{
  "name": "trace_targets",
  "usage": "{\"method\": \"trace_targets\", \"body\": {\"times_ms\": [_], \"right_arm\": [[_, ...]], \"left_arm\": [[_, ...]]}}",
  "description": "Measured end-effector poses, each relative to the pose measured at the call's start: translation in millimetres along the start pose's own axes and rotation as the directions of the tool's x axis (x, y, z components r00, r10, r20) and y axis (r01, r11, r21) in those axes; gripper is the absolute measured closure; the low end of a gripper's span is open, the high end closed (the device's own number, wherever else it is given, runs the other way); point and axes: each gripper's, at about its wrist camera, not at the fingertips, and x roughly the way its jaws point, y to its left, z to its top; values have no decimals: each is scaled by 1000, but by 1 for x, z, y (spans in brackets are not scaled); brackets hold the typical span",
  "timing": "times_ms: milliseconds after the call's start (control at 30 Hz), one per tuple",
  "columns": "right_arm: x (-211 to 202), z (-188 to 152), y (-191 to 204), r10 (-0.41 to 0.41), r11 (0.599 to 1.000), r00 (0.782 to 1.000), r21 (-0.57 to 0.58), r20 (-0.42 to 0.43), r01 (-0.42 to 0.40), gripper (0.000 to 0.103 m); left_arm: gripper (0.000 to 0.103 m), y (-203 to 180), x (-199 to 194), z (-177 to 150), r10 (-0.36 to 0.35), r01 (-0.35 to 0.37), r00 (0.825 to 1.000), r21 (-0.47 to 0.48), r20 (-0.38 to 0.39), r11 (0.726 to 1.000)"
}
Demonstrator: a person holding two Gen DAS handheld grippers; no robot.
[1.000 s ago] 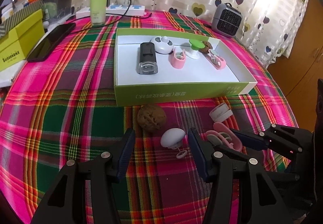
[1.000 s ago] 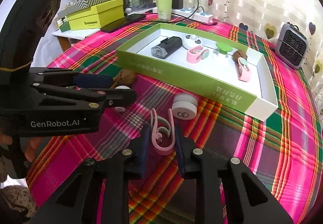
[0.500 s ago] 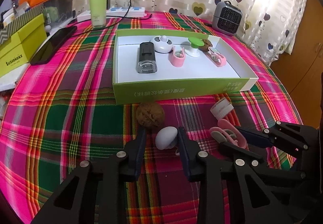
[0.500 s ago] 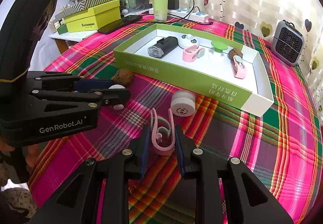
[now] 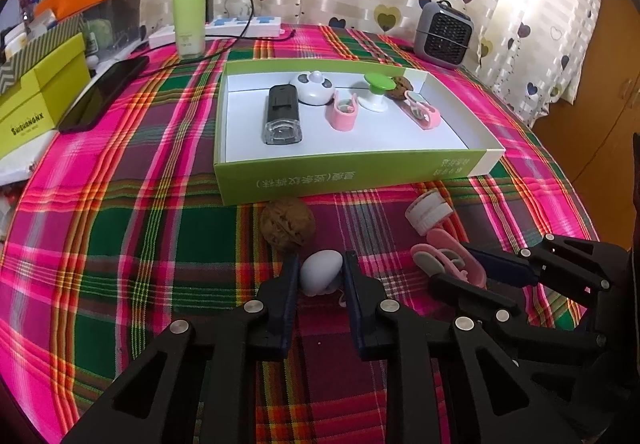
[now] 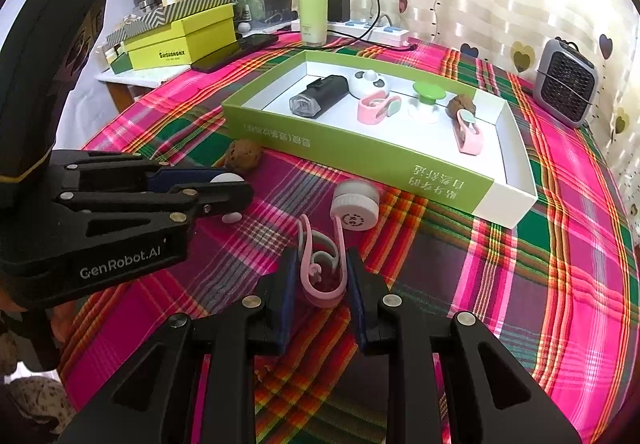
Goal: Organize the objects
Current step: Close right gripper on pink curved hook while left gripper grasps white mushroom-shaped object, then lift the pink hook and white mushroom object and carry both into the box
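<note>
Both pairs of jaws are clamped on small things low in their frames. At lower centre of the left wrist view, the left gripper (image 5: 320,276) pinches a white mushroom-shaped knob (image 5: 321,271), with a walnut (image 5: 287,224) lying just above it on the plaid tablecloth (image 5: 120,244). Lower centre of the right wrist view, the right gripper (image 6: 322,276) squeezes a pink clip (image 6: 322,268), and a white round cap (image 6: 355,205) sits near the clip's upper tips.

Across the middle of the left view stands the green box (image 5: 344,180), open-topped with a white floor. Its contents run in a row from left to right: a black case with a clear end (image 5: 281,115), a white paw-shaped piece (image 5: 316,87) behind it, a pink clip in the box (image 5: 344,111), a green-topped knob (image 5: 378,91), a second walnut (image 5: 402,86), and another pink clip at the right end (image 5: 422,110). Upper left, outside the box, a green bottle (image 5: 190,12) stands upright.
</note>
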Motion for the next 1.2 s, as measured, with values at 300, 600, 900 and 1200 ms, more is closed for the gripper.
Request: {"method": "trace_targets", "body": {"times_ms": [300,600,900,1200], "right_arm": [[-2,0,-2,0,1000,1000,17,6,0,79],[-7,0,-4,14,999,1000,30,17,-14,79],[-15,2,-6,8,999,999,35,36,-9,79],[-23,8,-14,-2,999,998,52,61,-1,78]], "left_arm": [[83,-6,-5,-2,-1,1,1000,19,15,1000],[83,-9,-11,0,-9,8,1000,26,29,1000],[83,-12,-17,4,-16,14,999,33,46,999],[83,-17,-23,11,-26,23,997,46,68,999]]}}
